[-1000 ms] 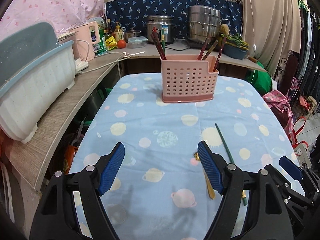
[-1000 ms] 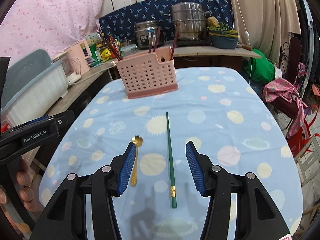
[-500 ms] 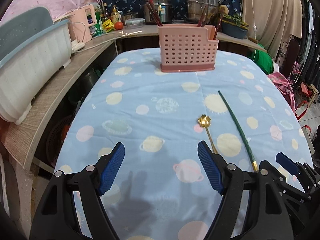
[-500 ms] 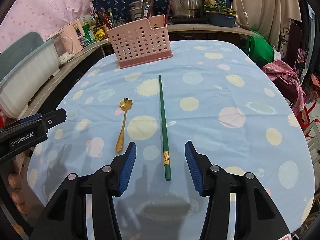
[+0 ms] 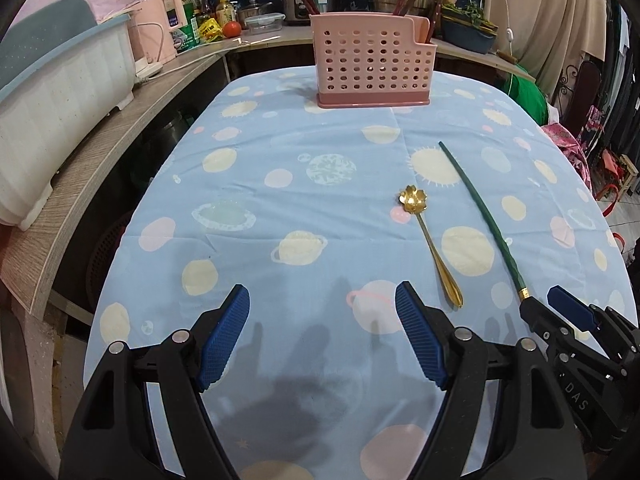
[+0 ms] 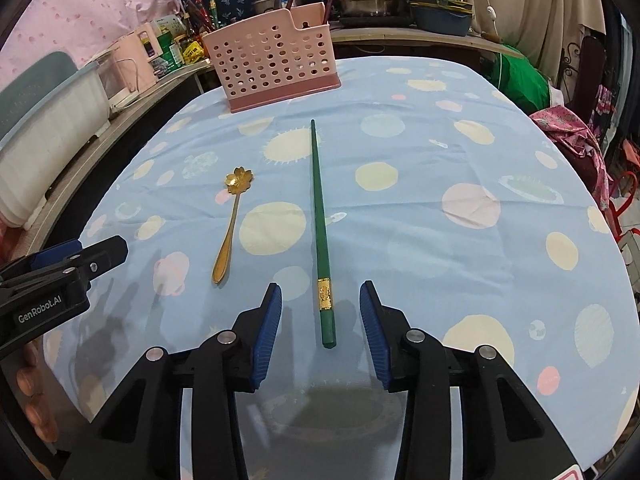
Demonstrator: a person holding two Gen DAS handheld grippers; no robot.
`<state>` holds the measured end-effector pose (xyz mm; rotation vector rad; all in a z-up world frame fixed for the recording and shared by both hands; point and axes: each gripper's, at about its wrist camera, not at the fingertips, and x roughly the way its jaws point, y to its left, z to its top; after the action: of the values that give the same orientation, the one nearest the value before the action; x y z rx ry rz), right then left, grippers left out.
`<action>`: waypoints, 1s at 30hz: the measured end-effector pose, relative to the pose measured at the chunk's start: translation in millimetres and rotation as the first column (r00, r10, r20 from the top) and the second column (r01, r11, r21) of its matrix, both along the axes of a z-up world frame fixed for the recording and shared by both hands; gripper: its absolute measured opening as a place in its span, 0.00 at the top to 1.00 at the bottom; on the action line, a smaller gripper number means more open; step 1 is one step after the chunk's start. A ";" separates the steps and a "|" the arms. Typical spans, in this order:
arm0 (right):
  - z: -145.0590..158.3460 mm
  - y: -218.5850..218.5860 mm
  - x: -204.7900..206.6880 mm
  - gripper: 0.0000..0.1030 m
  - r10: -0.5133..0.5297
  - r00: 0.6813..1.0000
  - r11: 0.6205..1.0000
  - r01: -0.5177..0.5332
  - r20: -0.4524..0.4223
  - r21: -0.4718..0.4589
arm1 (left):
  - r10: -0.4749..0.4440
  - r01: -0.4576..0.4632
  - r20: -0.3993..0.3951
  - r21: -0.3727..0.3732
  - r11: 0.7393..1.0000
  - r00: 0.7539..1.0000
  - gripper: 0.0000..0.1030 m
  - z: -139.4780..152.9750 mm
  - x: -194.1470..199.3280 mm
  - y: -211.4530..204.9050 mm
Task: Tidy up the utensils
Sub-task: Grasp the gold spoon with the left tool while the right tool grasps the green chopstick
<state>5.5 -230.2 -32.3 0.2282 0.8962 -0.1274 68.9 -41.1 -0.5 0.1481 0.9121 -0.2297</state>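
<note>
A green chopstick with a gold band lies on the blue tablecloth, its thick end between the open fingers of my right gripper. It also shows in the left wrist view. A gold flower-bowl spoon lies left of it, also in the left wrist view. A pink perforated utensil holder with several chopsticks stands at the table's far end. My left gripper is open and empty, left of the spoon's handle.
A white and blue dish rack sits on the wooden counter at the left. Pots, bottles and a pink appliance stand on the counter behind. Clothes and a chair are at the right.
Both grippers have pulled back toward the near edge and dropped lower. The chopstick's thick end now sits between the right fingers. The spoon and chopstick have not moved.
</note>
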 end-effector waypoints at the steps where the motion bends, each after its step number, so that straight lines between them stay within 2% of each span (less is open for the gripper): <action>1: -1.1 -0.2 0.5 0.64 -0.001 1.000 1.000 0.001 -0.003 0.001 | -0.001 0.001 -0.003 0.001 1.000 1.000 0.30 -1.1 0.3 0.0; 9: -7.7 -2.6 2.4 0.71 -0.002 1.000 1.000 0.002 -0.012 0.004 | -0.004 0.004 -0.023 0.003 1.000 1.000 0.30 -8.2 1.5 -1.0; 18: -9.6 -2.5 0.0 0.92 0.005 1.000 1.000 -0.005 -0.009 -0.027 | -0.008 0.008 -0.048 -0.003 1.000 0.999 0.30 -15.6 3.0 -2.5; 25: -9.4 -3.9 -4.6 0.93 0.001 1.000 1.000 -0.001 -0.004 -0.001 | -0.030 0.027 -0.077 -0.046 0.999 0.997 0.29 -17.8 5.6 -6.1; 30: -6.4 -8.1 -8.0 0.93 -0.007 1.000 1.000 0.007 0.000 0.018 | -0.063 0.053 -0.098 -0.102 0.993 0.993 0.19 -18.4 7.6 -18.8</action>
<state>-2.5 -238.3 -38.7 0.2483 0.8970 -0.1261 76.5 -59.9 -18.9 0.0713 0.9952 -0.3390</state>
